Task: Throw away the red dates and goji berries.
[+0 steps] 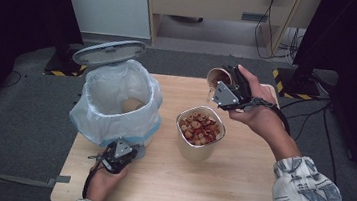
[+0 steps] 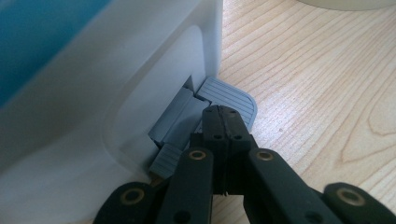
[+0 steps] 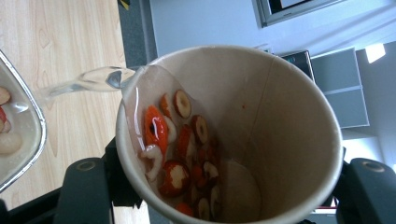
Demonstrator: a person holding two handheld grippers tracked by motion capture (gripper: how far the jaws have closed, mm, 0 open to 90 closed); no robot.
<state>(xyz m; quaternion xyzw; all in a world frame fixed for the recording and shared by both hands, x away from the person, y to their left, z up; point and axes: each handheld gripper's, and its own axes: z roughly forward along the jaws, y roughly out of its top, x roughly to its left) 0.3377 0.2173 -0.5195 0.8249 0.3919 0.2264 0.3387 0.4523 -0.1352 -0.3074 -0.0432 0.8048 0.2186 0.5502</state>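
In the high view, your right claw grips a paper cup and holds it tilted above the far edge of the bench, just beyond the metal container that stands near the middle and is heaped with red and pale fruit slices. Your left claw sits low by the near-left part of the bench, against the foot of the white bin, whose lid stands raised and whose bag lining is open.

In the left gripper view, your left claw is fully closed, its tips pressed down on the grey pedal at the bin's base.

In the right gripper view, your right claw clamps the paper cup from both sides. Liquid streams off the cup's rim toward the metal container, while wet fruit slices cling inside the cup.
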